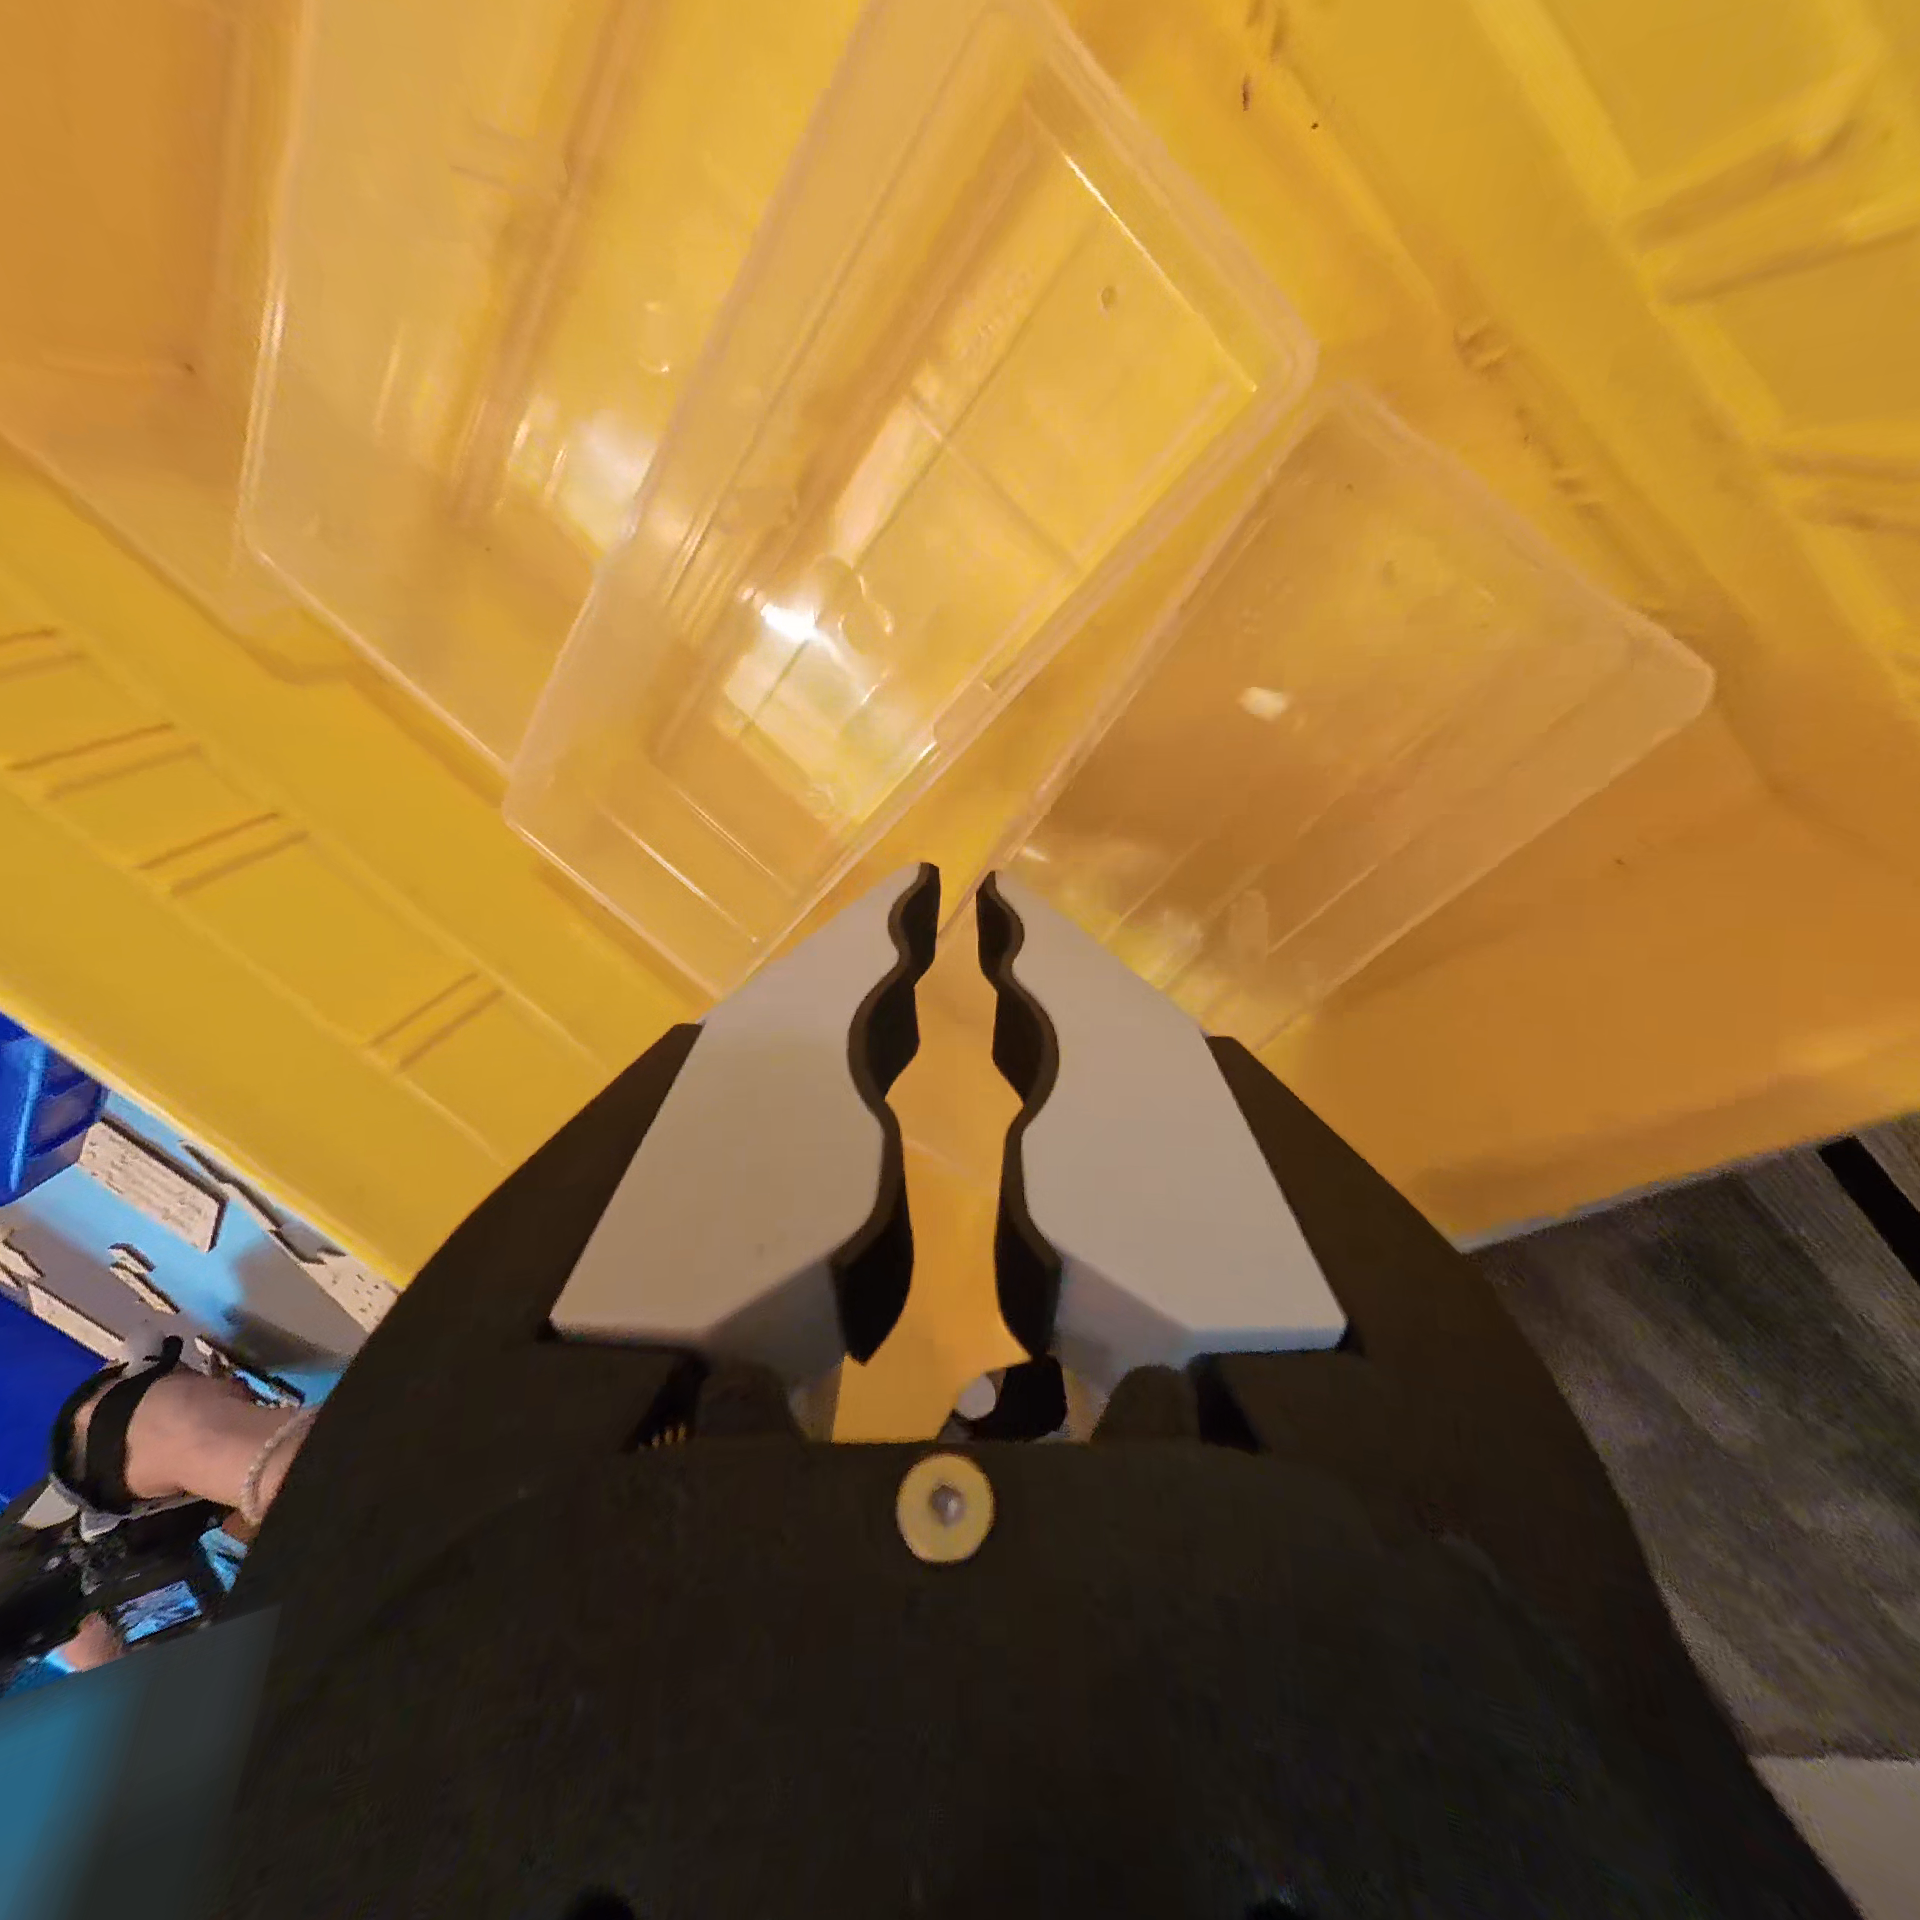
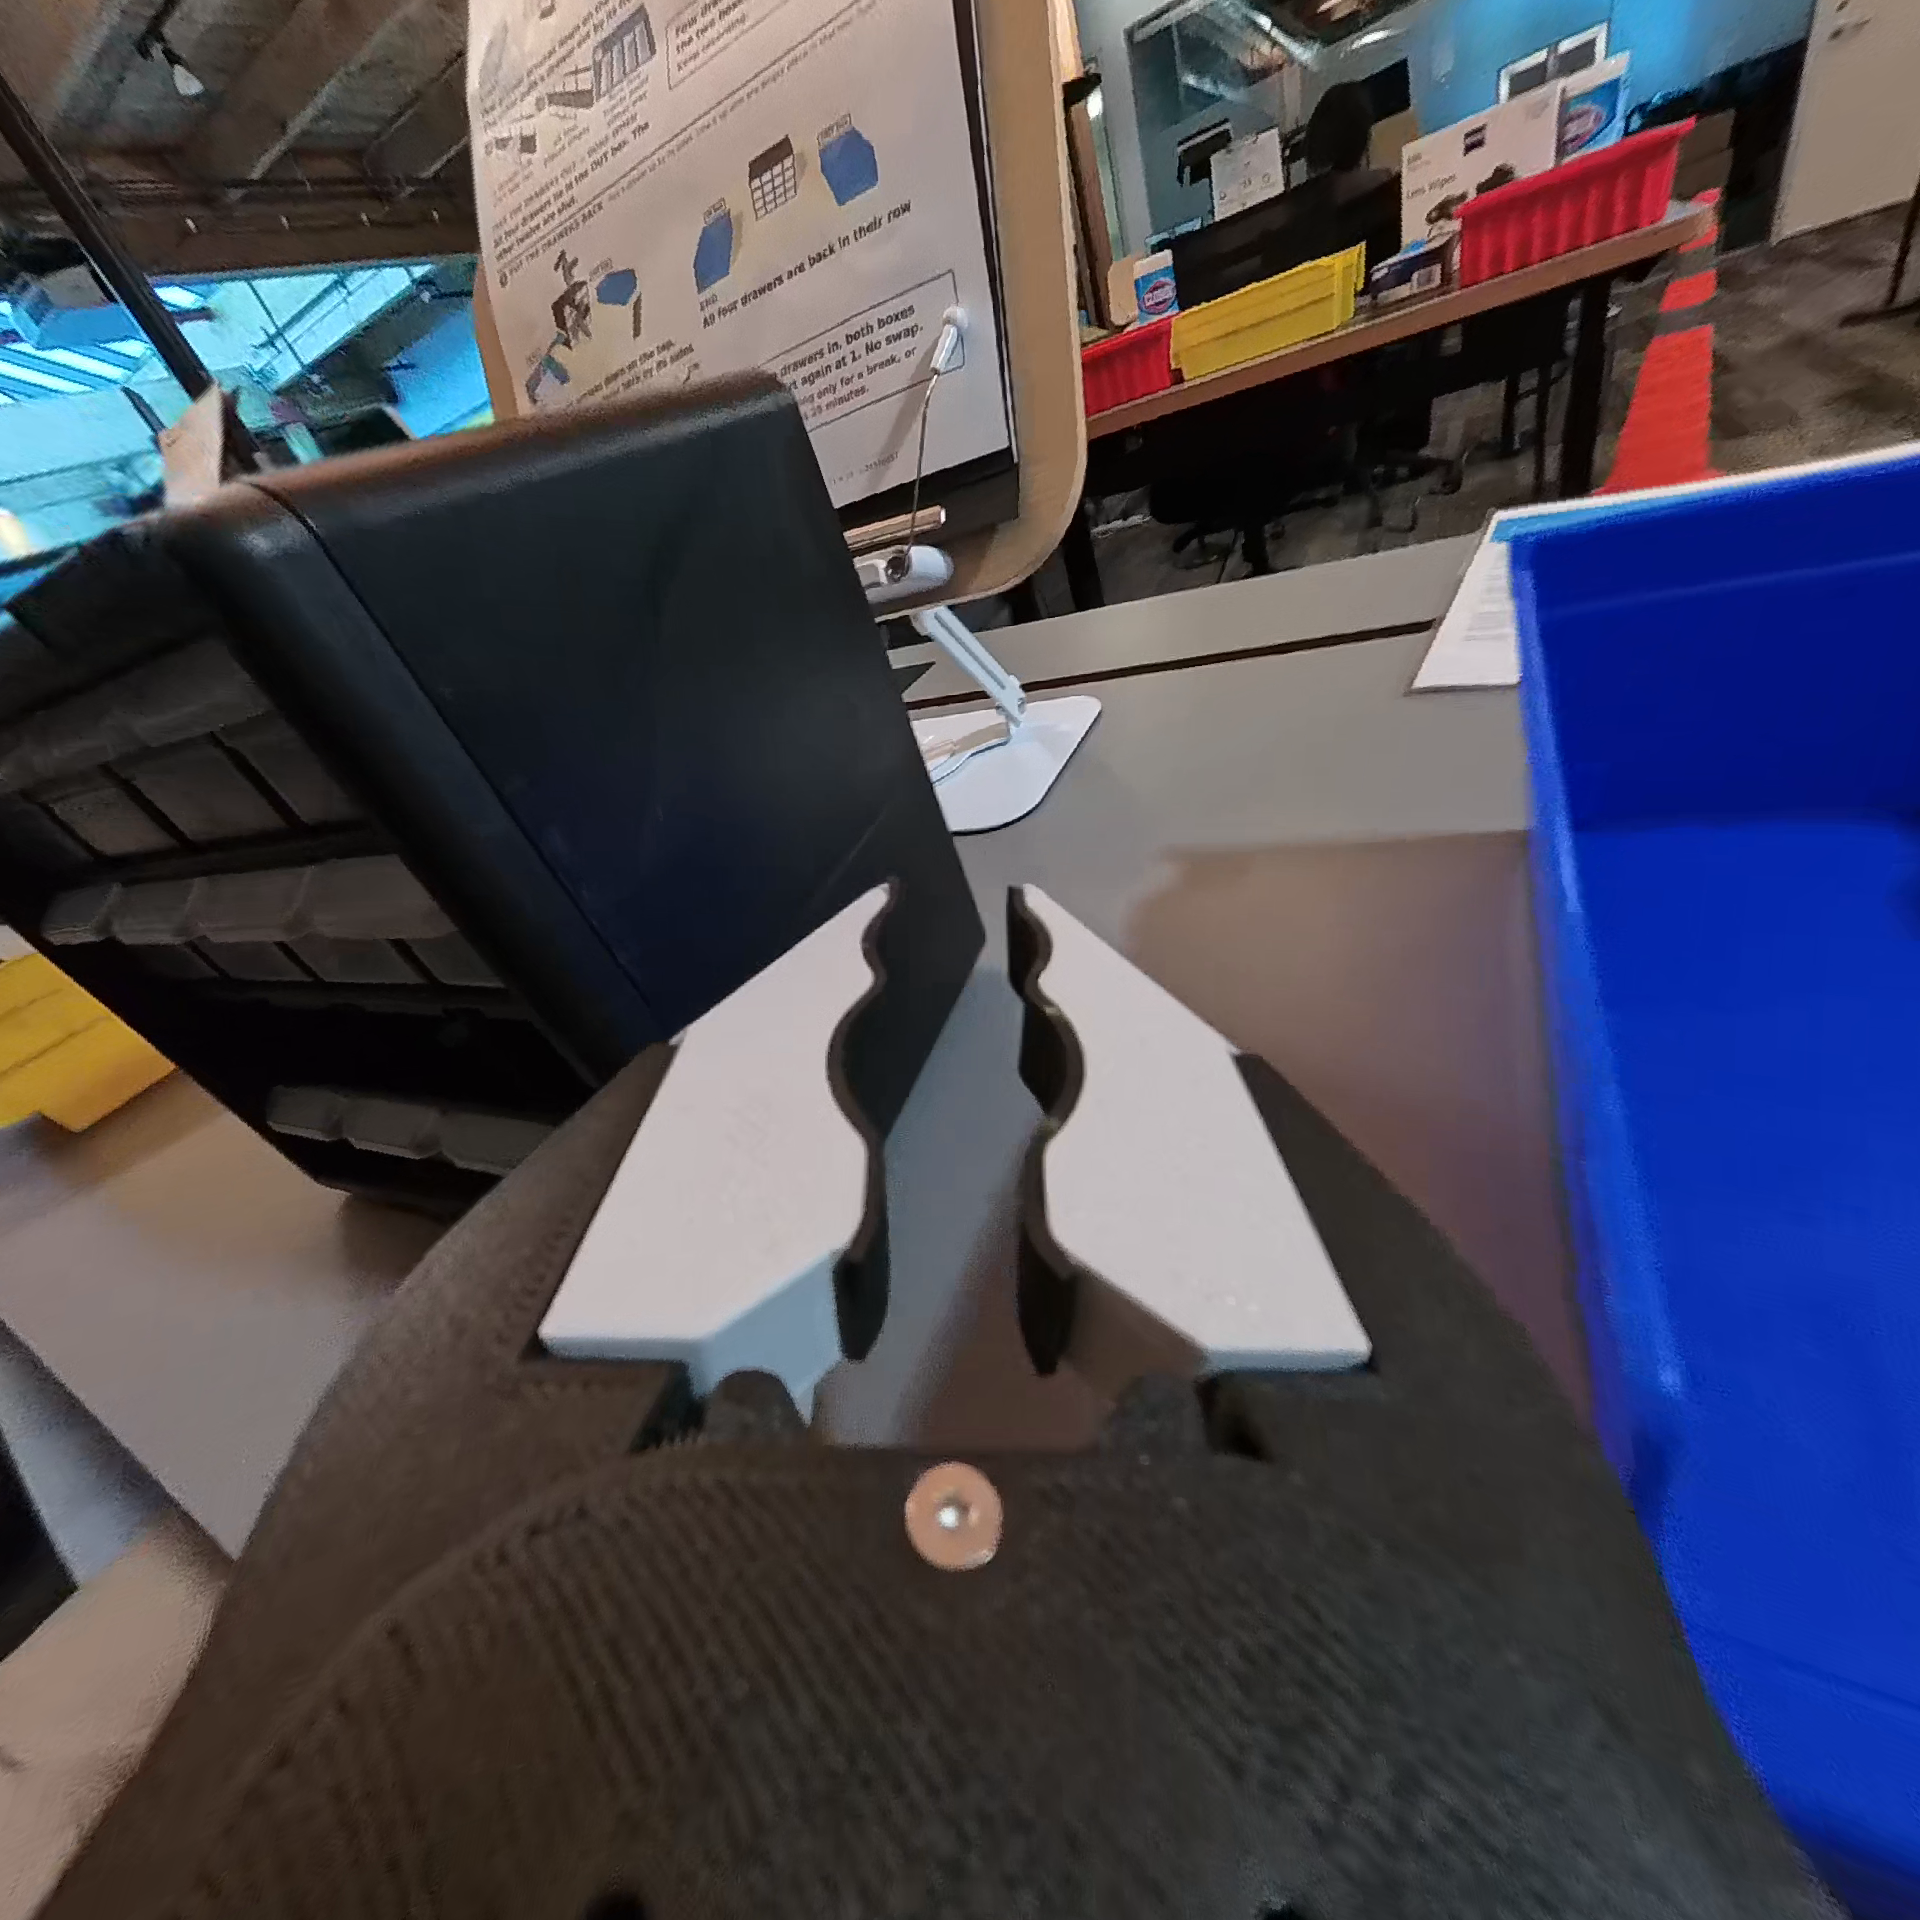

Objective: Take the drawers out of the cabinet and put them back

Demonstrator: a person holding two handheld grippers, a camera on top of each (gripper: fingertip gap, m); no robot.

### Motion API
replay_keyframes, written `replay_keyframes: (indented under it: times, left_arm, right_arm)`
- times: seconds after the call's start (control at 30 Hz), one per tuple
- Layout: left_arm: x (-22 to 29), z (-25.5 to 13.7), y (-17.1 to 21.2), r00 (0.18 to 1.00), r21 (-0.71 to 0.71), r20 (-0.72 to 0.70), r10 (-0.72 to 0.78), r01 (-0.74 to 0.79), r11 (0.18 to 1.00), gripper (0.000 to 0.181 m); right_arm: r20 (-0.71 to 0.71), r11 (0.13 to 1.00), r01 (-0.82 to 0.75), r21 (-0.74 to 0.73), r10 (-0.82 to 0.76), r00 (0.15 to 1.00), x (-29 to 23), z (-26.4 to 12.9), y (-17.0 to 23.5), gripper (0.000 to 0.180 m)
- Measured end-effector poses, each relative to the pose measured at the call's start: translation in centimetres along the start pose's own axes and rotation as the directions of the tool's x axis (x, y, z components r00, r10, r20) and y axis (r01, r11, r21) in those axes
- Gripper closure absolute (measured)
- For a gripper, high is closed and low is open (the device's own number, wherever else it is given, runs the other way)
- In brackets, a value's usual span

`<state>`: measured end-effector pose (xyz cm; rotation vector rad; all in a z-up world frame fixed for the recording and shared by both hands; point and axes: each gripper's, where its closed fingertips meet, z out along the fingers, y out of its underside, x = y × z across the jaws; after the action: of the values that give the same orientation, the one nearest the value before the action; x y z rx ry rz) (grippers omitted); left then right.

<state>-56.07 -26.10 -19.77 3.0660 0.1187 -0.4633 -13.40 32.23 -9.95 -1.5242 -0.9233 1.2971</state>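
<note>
In the left wrist view, my left gripper [image 1: 958, 883] is nearly closed. Its tips pinch the thin near wall of a clear plastic drawer [image 1: 1351, 707], held over a yellow bin [image 1: 312, 883]. Two more clear drawers [image 1: 914, 499] lie overlapping in that bin. In the right wrist view, the black drawer cabinet [image 2: 582, 707] stands on the table to the left, with several grey drawer fronts [image 2: 249, 914] in its rows. My right gripper [image 2: 951, 904] is open and empty, just off the cabinet's lower right corner.
A blue bin [image 2: 1714, 987] stands close on the right. A corner of the yellow bin [image 2: 62, 1039] shows at far left. An instruction sheet on a board [image 2: 748, 239] with a white stand [image 2: 1018, 748] is behind the cabinet. Tables with red and yellow bins are farther back.
</note>
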Motion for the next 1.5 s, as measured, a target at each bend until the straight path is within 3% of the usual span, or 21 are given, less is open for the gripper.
replay_keyframes:
  times: [0.23,0.43,0.63,0.67,0.7,0.73,0.77,0.83,0.97,1.1,1.17,1.23,1.37,1.43,1.5]
  left_arm:
    - [-0.4,-5.7,0.9,0.998,0.03,0.058,-0.01,0.008,1.0,0.181]
    - [-1.0,-13.8,0.6,0.973,0.238,0.131,-0.192,0.158,0.958,0.181]
    - [4.1,-21.6,-3.3,0.921,0.509,0.053,-0.385,0.307,0.804,0.181]
    - [5.1,-23.6,-4.6,0.905,0.581,0.045,-0.424,0.322,0.748,0.181]
    - [6.6,-25.7,-6.1,0.9,0.651,0.016,-0.436,0.322,0.687,0.181]
    - [8.5,-27.6,-7.7,0.904,0.708,-0.024,-0.428,0.318,0.631,0.181]
    - [10.5,-29.2,-9.1,0.913,0.748,-0.052,-0.404,0.304,0.59,0.181]
    - [14.3,-31.4,-11.4,0.938,0.796,-0.046,-0.343,0.242,0.555,0.181]
    - [20.9,-33.3,-15.5,0.97,0.862,-0.051,-0.236,0.162,0.48,0.181]
    - [26.5,-32.9,-19.2,0.96,0.911,-0.207,-0.187,0.259,0.322,0.181]
    - [28.7,-31.6,-20.5,0.925,0.901,-0.323,-0.2,0.366,0.234,0.181]
    - [30.5,-29.3,-21.3,0.878,0.859,-0.426,-0.216,0.468,0.207,0.181]
    - [32.6,-26.1,-22.2,0.773,0.762,-0.585,-0.248,0.628,0.159,0.181]
    - [33.2,-25.1,-22.7,0.76,0.749,-0.591,-0.271,0.642,0.166,0.181]
    - [33.9,-24.4,-23.5,0.761,0.745,-0.585,-0.282,0.641,0.183,0.181]
  right_arm:
    - [0.028,0.998,-0.046,0.045,0.045,0.999,-0.3,-0.6,-1.1,0.162]
    - [0.081,0.998,0.043,0.038,-0.046,0.996,-3.1,-0.4,-1.3,0.162]
    - [0.121,0.96,0.261,0.104,-0.273,0.954,-9.5,-0.9,-2.3,0.162]
    - [0.15,0.965,0.227,0.13,-0.245,0.958,-11.1,-1.1,-2.7,0.141]
    - [0.191,0.971,0.175,0.163,-0.205,0.96,-12.6,-1.5,-3.2,0.14]
    - [0.27,0.974,0.128,0.189,-0.177,0.947,-14.6,-2.0,-3.6,0.151]
    - [0.342,0.976,0.105,0.193,-0.167,0.925,-16.4,-2.6,-3.7,0.149]
    - [0.283,0.966,0.147,0.214,-0.205,0.937,-17.3,-3.0,-4.5,0.135]
    - [0.243,0.873,0.331,0.358,-0.429,0.87,-21.3,-5.1,-5.9,0.137]
    - [0.276,0.778,0.483,0.401,-0.606,0.746,-27.4,-6.0,-3.2,0.128]
    - [0.276,0.69,0.593,0.415,-0.716,0.641,-30.2,-6.5,-0.8,0.124]
    - [0.229,0.526,0.726,0.443,-0.85,0.475,-32.2,-7.2,1.4,0.134]
    - [0.151,0.077,0.898,0.434,-0.989,0.012,-33.6,-7.7,7.5,0.165]
    - [0.141,-0.066,0.929,0.365,-0.982,-0.125,-32.9,-6.8,9.9,0.16]
    - [0.143,-0.146,0.954,0.263,-0.972,-0.188,-31.6,-5.5,11.1,0.149]
